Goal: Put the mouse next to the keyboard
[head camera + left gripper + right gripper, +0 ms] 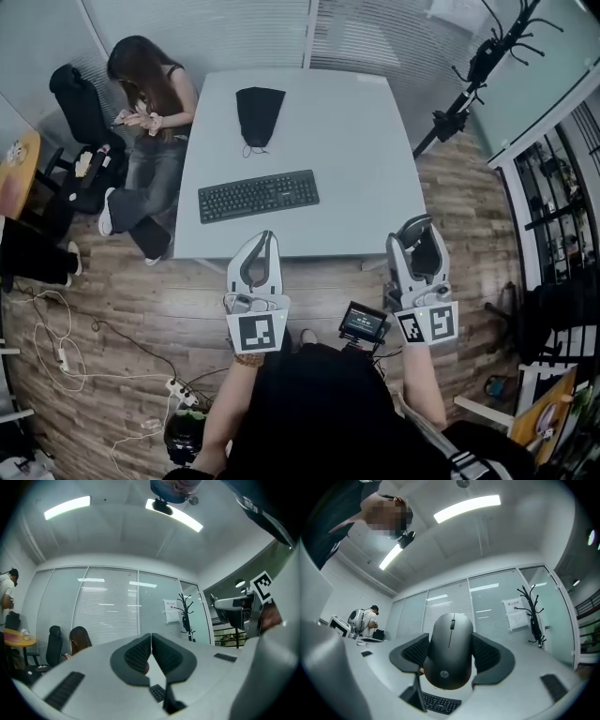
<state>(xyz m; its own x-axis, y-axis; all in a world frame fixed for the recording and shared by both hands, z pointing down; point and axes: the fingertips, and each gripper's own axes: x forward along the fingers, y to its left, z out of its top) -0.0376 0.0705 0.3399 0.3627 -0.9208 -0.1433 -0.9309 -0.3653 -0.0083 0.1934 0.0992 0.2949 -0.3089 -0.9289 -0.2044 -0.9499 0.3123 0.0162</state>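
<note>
1. The left gripper (268, 238) hangs just before the keyboard (259, 195), jaws pressed together on nothing; I think it only waits.
2. The right gripper (421, 225), right of the keyboard at the table (328, 112) edge, clamps the mouse (450, 656) by its sides, probably to carry it.

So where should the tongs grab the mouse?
By the mouse's two long sides, around the middle, coming in from its rounded back end. Those sides are narrow and roughly parallel, so a squeeze there should not slip. The right tongs hold it that way now.
</note>
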